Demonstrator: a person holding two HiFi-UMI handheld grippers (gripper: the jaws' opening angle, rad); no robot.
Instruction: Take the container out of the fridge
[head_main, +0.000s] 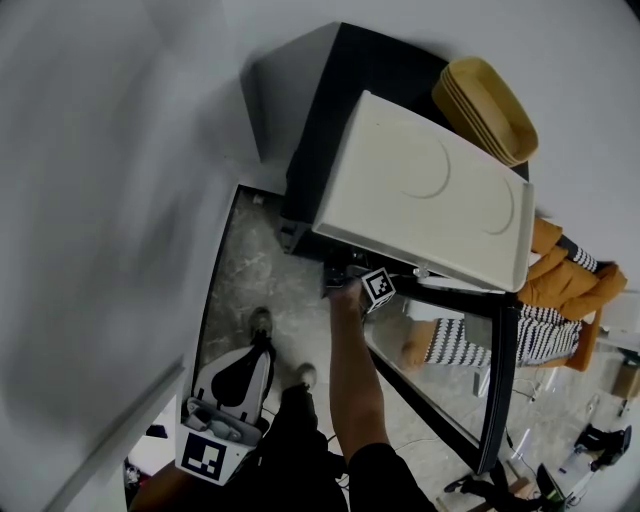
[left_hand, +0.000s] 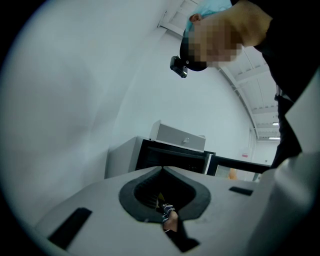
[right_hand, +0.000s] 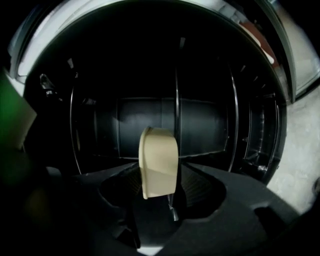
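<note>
Idling left gripper (left_hand: 162, 169): we hold it low beside our legs, above the marbled floor (head_main: 250, 260). Its jaws are together tip to tip with nothing gripped, and it has no part in this step.
Right arm (head_main: 355, 370): we stretch it forward from our body to the mouth of the fridge.
Right gripper (right_hand: 160, 170): it sits just inside the opening and points nearly level into the dark cavity. Its jaws stand wide, and the container fills the gap with the pads against its two sides, as far as we can see.
Container (right_hand: 160, 150): cream-coloured and standing on edge between the jaws, inside the fridge, in front of the back wall. We cannot tell whether it rests on a shelf.
Fridge (head_main: 330, 110): black and low, with its glass door (head_main: 500, 400) swung open to our right.
Fridge top: a white tray (head_main: 430, 190) lies there, with stacked yellow baskets (head_main: 490, 105) beyond it.
Step in hand: we judge this to be the grasp, with the draw-out not yet begun.
Next move: it calls for a firm squeeze, then a straight, level pull toward us, clear of the side rails (right_hand: 234, 115) and the door frame. Held on edge, the container could pivot in a loose grip.
</note>
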